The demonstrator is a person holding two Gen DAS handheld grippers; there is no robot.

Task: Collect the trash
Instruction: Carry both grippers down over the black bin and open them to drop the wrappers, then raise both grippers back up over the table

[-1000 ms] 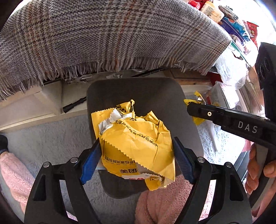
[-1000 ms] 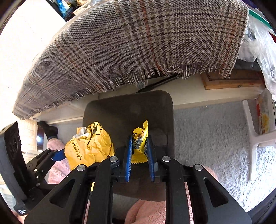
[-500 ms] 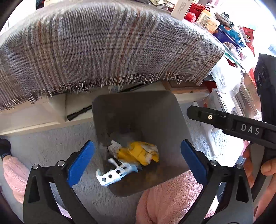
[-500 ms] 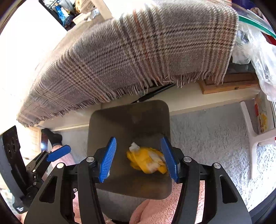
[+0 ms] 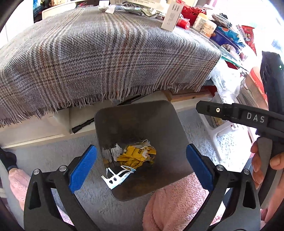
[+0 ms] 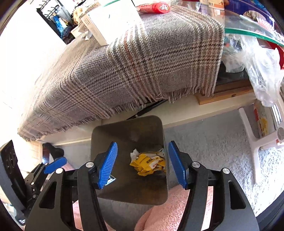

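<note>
Both drops done: crumpled yellow paper wrappers sit at bottom of the dark grey square plastic bin on the floor, next to a white plastic scrap. Left hand-held gripper released, jaws wide, nothing between. Right hand-held gripper jaws just been opening, also empty, above the bin. Left to do, imo: plaid-cloth worktop has clutter at far edge w/ crumpled bits, prob more trash.
</note>
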